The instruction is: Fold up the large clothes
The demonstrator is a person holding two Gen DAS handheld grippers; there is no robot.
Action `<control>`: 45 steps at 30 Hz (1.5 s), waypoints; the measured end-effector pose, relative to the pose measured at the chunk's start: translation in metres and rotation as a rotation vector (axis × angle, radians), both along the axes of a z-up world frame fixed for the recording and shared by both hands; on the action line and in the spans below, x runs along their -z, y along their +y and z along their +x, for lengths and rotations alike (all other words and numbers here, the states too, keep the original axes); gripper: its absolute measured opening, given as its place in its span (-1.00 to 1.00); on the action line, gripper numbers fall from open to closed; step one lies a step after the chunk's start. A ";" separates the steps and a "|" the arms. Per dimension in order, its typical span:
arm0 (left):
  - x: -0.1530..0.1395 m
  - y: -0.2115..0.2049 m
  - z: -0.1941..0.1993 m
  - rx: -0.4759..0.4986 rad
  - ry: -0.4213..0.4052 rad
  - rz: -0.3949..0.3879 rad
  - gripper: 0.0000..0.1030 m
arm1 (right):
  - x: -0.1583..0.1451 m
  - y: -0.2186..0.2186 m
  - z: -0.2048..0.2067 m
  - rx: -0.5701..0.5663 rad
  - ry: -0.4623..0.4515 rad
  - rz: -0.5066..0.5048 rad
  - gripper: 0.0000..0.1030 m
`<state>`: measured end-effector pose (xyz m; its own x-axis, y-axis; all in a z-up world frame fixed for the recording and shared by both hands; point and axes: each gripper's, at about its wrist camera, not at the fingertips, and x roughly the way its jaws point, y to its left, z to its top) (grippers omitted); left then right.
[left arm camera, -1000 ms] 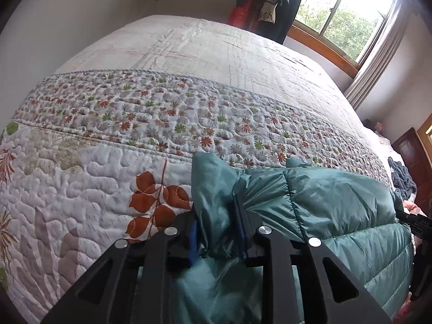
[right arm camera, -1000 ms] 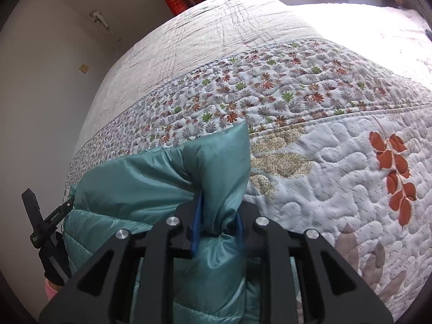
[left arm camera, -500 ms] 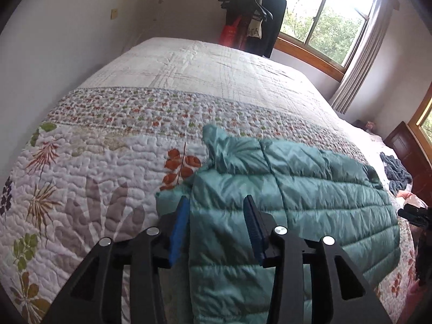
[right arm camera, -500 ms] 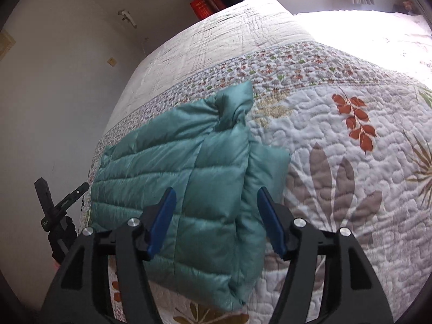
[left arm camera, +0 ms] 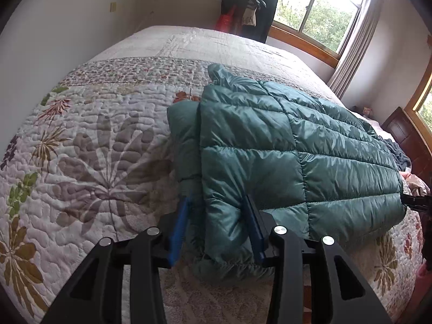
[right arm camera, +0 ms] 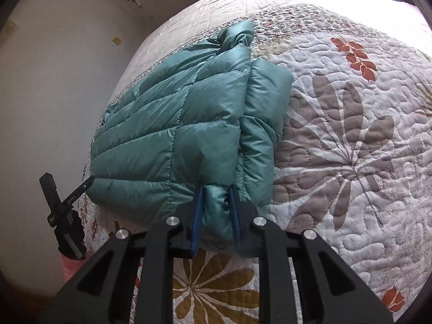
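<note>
Right wrist: hand-held gripper [right arm camera: 215, 210] pinches teal jacket [right arm camera: 172, 124] hem on quilt [right arm camera: 351, 135]

A home bedroom: quilted bed [left arm camera: 108, 140], curtained window [left arm camera: 324, 13], hanging clothes [left arm camera: 251, 5].

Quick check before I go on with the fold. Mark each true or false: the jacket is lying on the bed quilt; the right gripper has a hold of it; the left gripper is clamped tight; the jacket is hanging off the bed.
1. The teal jacket lies on the floral quilt. True.
2. The right hand-held gripper is shut on the jacket's near edge. True.
3. The left hand-held gripper is clamped tight. False: its fingers stand wide apart, with the jacket's near corner between them.
4. The jacket hangs off the bed. False: it rests folded on top of the quilt.
</note>
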<state>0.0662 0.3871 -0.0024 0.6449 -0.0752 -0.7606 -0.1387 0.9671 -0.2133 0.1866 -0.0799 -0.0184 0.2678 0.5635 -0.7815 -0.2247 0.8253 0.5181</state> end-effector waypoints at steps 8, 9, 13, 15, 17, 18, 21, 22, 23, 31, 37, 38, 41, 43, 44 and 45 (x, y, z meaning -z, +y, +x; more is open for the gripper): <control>0.014 0.001 0.005 0.007 0.018 -0.019 -0.18 | 0.017 0.004 0.001 0.002 0.015 -0.039 -0.66; 0.015 0.001 0.005 0.008 0.018 -0.019 -0.18 | 0.018 0.005 0.003 0.003 0.016 -0.041 -0.66; 0.011 0.005 0.002 0.004 0.021 -0.044 -0.18 | 0.016 0.003 0.000 -0.005 0.005 -0.047 -0.59; 0.005 0.009 -0.003 0.003 0.018 -0.064 -0.18 | 0.009 0.003 -0.003 -0.009 -0.016 -0.041 -0.55; -0.002 0.014 -0.007 -0.005 0.007 -0.086 -0.01 | 0.004 -0.002 -0.005 -0.008 -0.030 -0.015 -0.30; -0.006 0.018 -0.009 -0.010 -0.004 -0.095 0.12 | 0.000 -0.005 -0.006 -0.004 -0.034 0.011 0.08; -0.013 0.028 -0.008 -0.028 -0.018 -0.095 0.24 | -0.009 -0.015 -0.005 0.018 -0.063 0.036 0.40; -0.015 0.032 -0.006 -0.033 -0.022 -0.100 0.32 | -0.010 -0.019 -0.003 0.025 -0.067 0.054 0.42; -0.014 0.035 -0.002 -0.025 -0.021 -0.115 0.45 | -0.010 -0.022 0.000 0.028 -0.062 0.079 0.48; 0.013 0.057 0.040 0.018 0.029 -0.307 0.49 | 0.020 -0.028 0.033 0.059 0.063 0.174 0.56; 0.029 0.054 0.065 0.074 0.047 -0.406 0.50 | 0.041 -0.016 0.058 0.058 0.117 0.220 0.56; 0.031 0.050 0.068 0.081 0.050 -0.405 0.54 | 0.045 -0.013 0.063 0.054 0.129 0.232 0.58; 0.035 0.042 0.076 0.097 0.062 -0.404 0.55 | 0.050 -0.002 0.071 0.044 0.127 0.240 0.57; 0.036 0.037 0.077 0.098 0.063 -0.391 0.52 | 0.050 0.002 0.073 0.040 0.120 0.246 0.45; 0.035 0.035 0.078 0.100 0.060 -0.388 0.36 | 0.050 0.003 0.072 0.038 0.124 0.254 0.28; 0.035 0.033 0.077 0.101 0.055 -0.394 0.11 | 0.049 0.004 0.072 0.036 0.125 0.261 0.10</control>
<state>0.1430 0.4204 -0.0376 0.5782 -0.4284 -0.6944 -0.0692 0.8222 -0.5649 0.2581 -0.0759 -0.0676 0.2024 0.7420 -0.6391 -0.1187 0.6664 0.7361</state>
